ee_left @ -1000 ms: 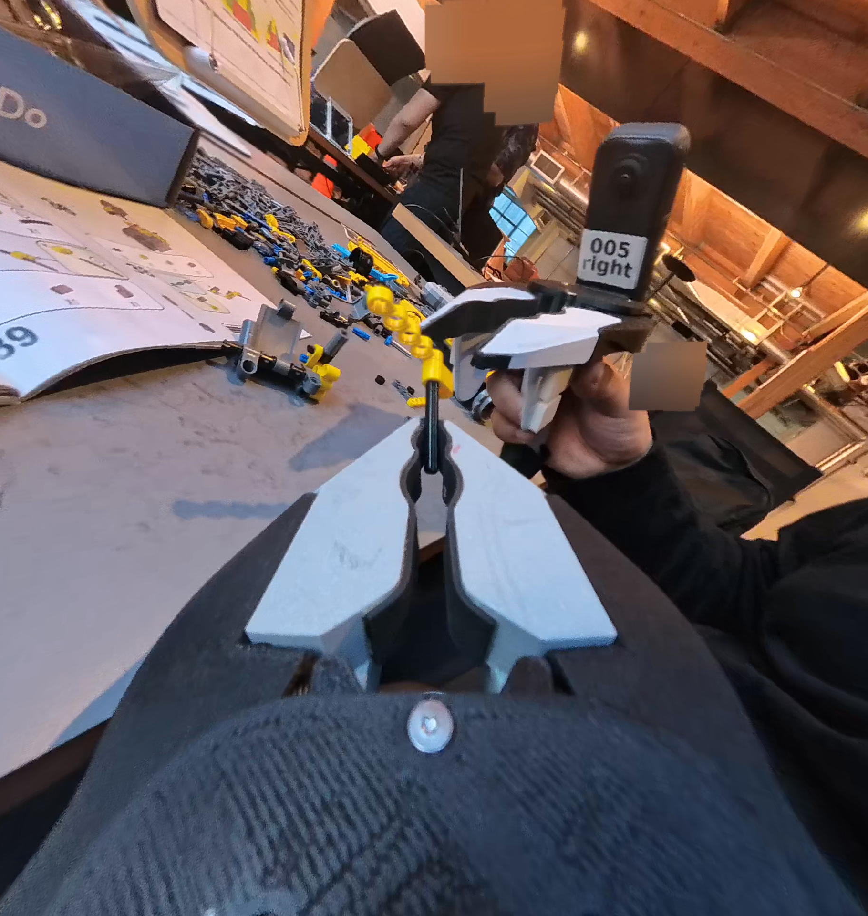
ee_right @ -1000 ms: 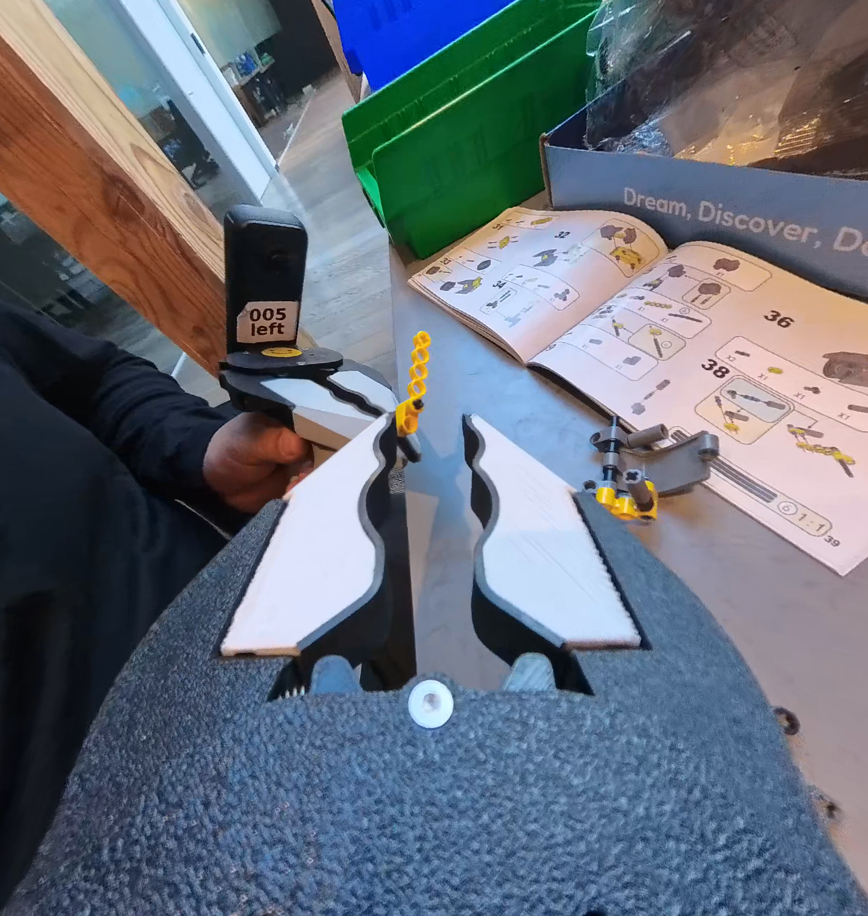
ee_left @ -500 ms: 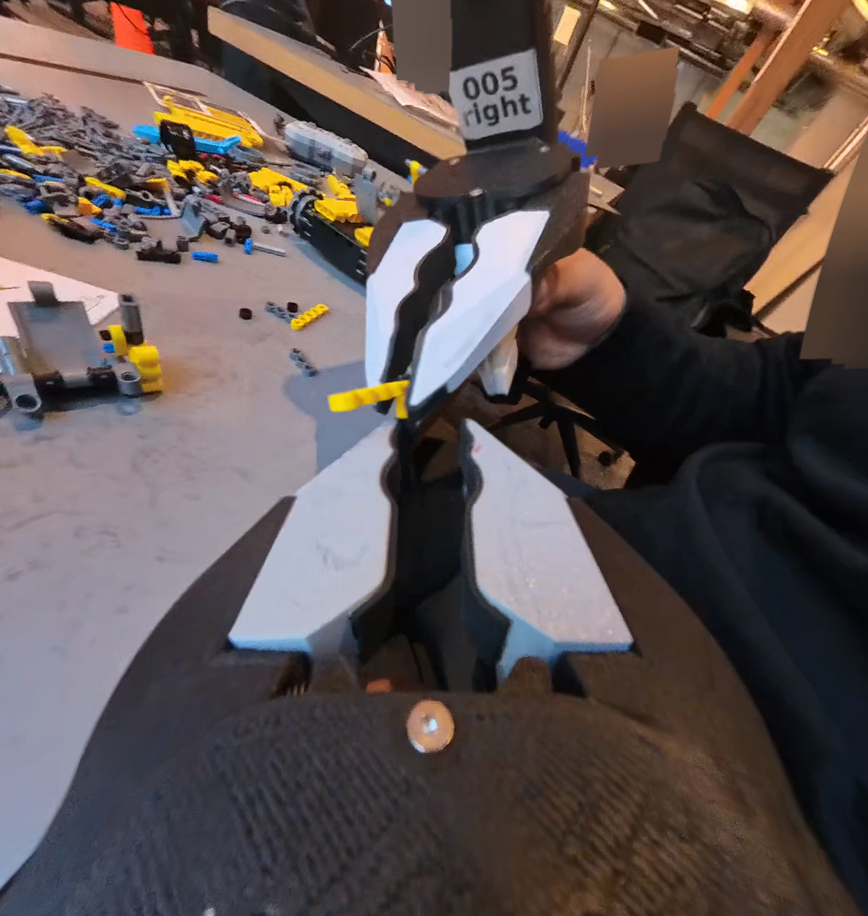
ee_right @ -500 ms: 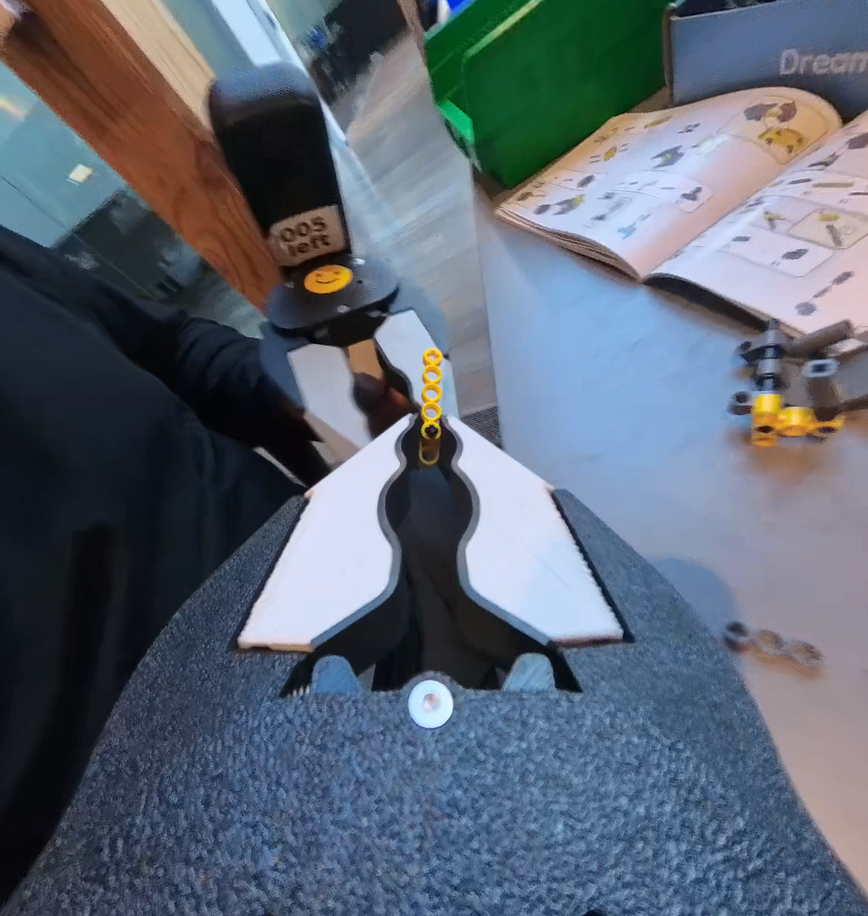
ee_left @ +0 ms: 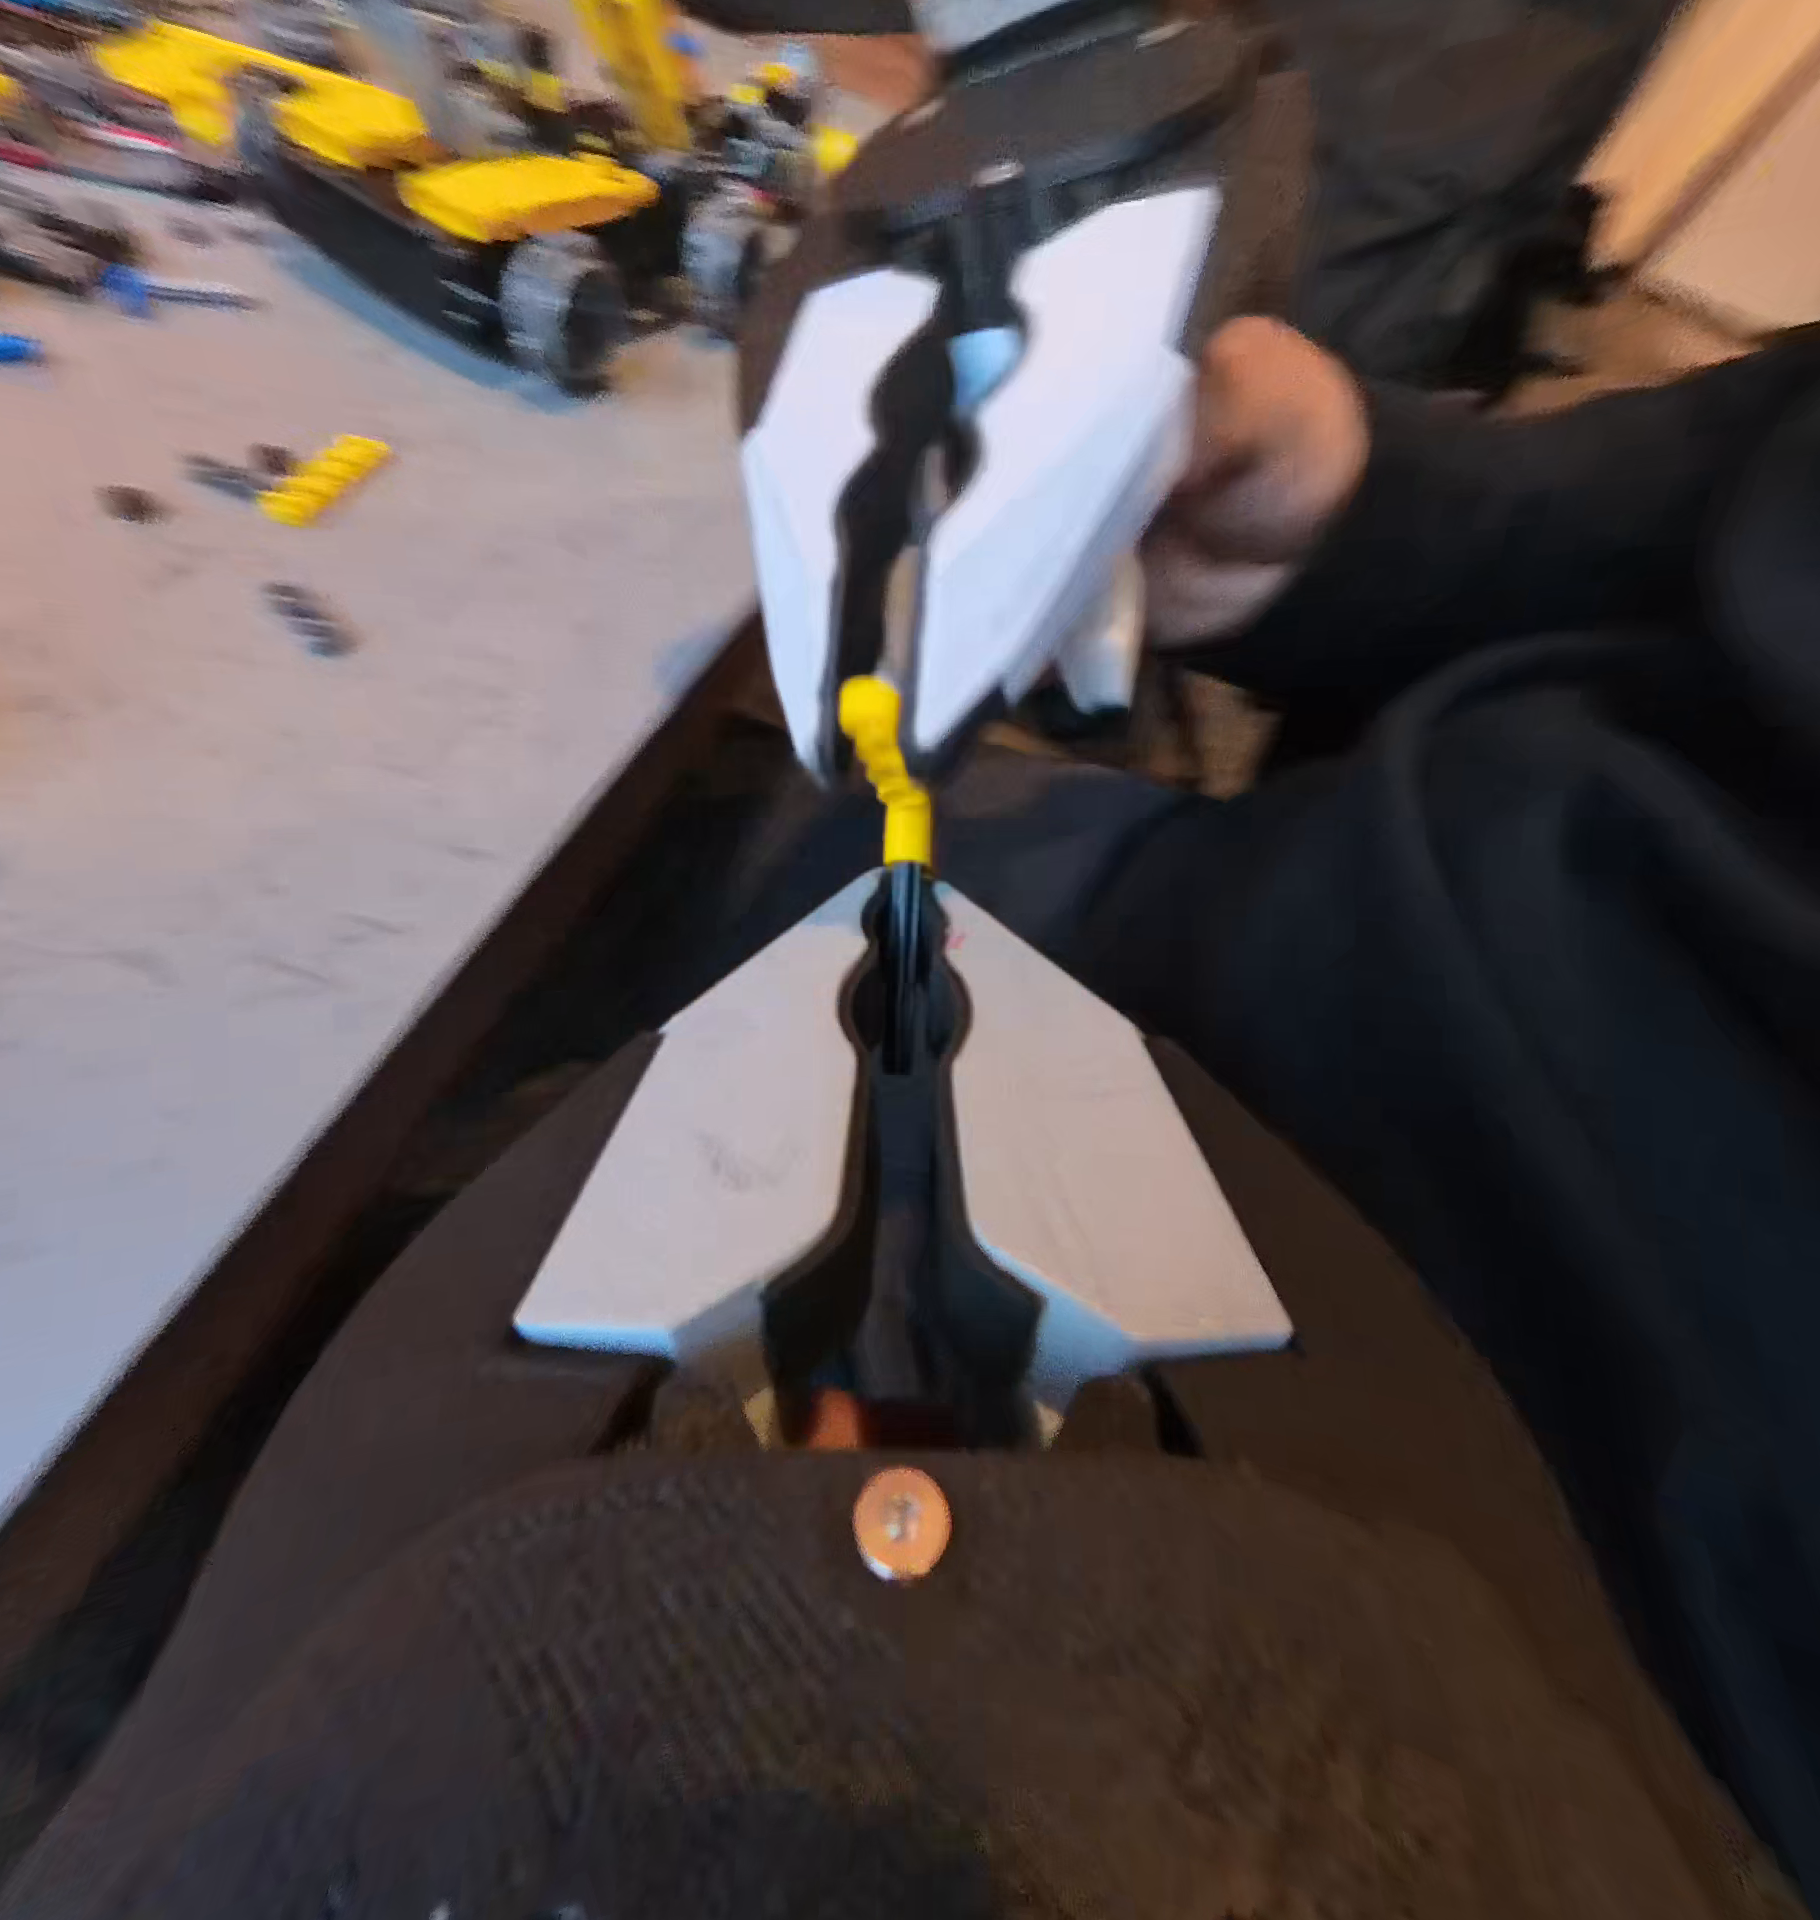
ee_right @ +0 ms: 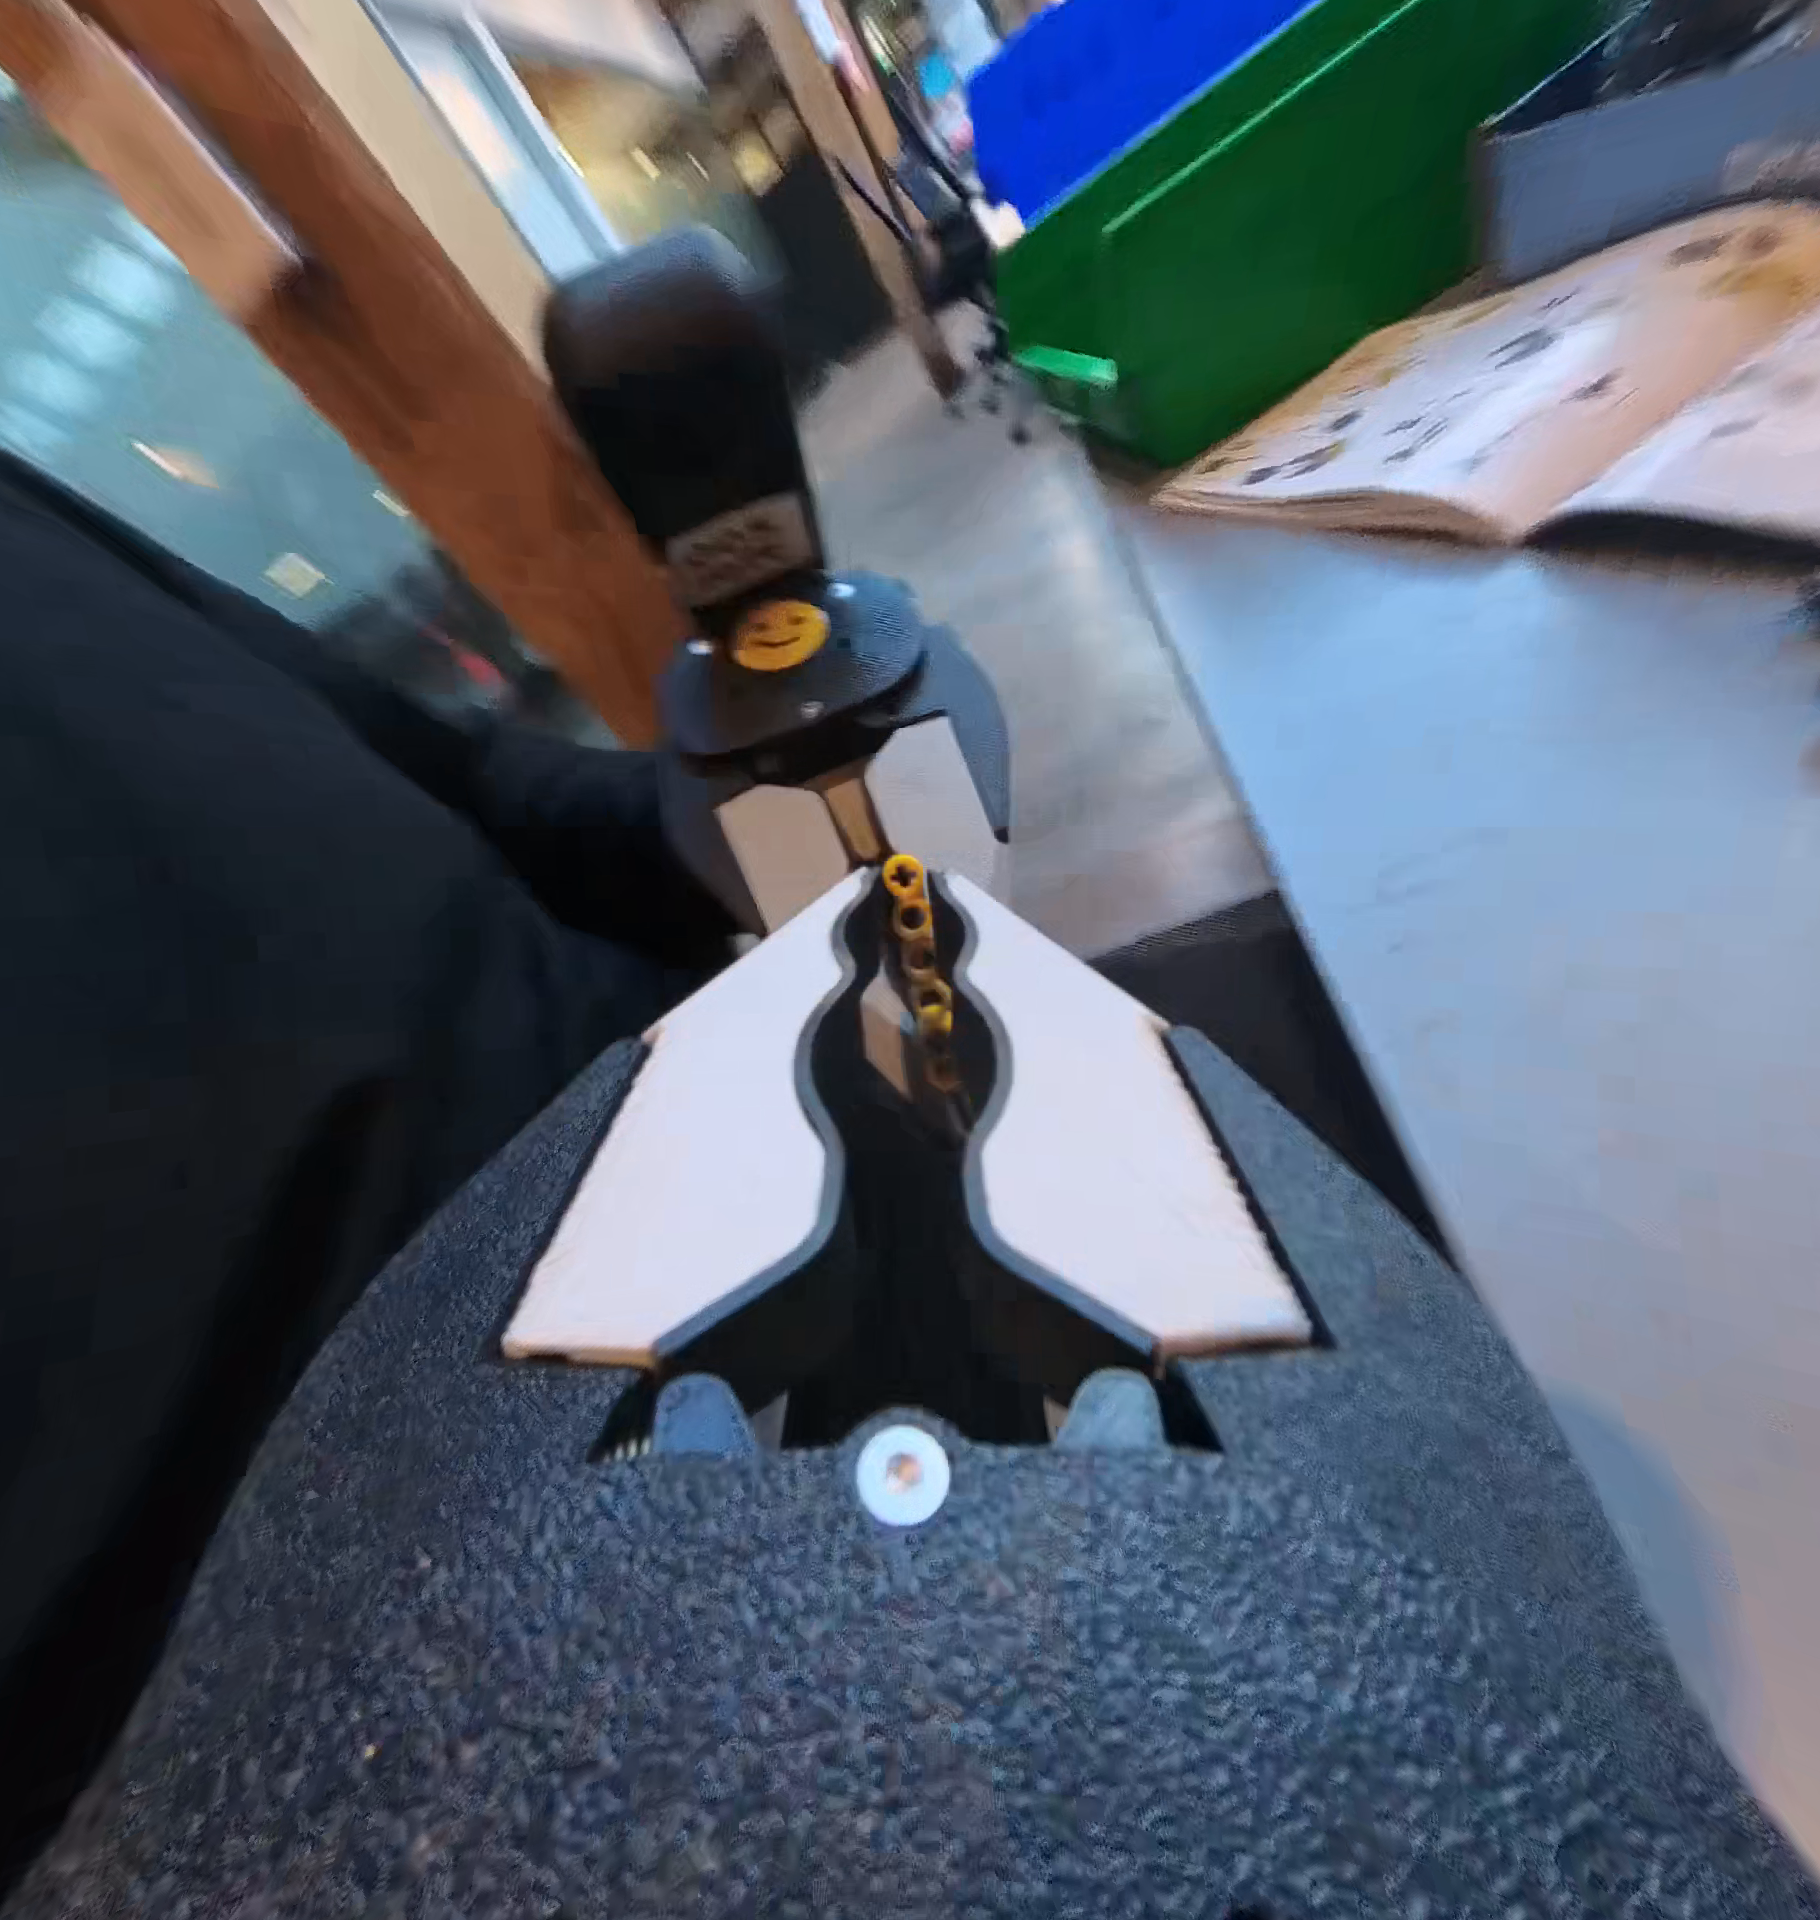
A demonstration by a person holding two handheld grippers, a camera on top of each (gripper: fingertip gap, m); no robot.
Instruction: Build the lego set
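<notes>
My left gripper (ee_left: 901,883) is shut on a thin black axle (ee_left: 901,977) that carries a yellow connector (ee_left: 906,826) at its far end. A yellow holed beam (ee_left: 870,717) runs on from the connector into the tips of the right gripper (ee_left: 864,748), which faces mine tip to tip. In the right wrist view my right gripper (ee_right: 904,881) is shut on that yellow beam (ee_right: 918,961), which lies along the gap between its fingers. The left gripper (ee_right: 864,821) sits just beyond it. Both are held off the table's edge, over a dark sleeve and lap.
The grey table (ee_left: 210,935) lies to the left with a yellow and black vehicle model (ee_left: 490,208) and a small yellow piece (ee_left: 324,478). An open instruction booklet (ee_right: 1560,416), a green bin (ee_right: 1249,260) and a wooden post (ee_right: 418,343) show in the right wrist view. About 5 cm separates my left fingertips from my right.
The right gripper, open a second ago, has shut on the yellow beam. Both grippers have swung off the table edge towards the lap, and the beam has slid deeper between the right fingers.
</notes>
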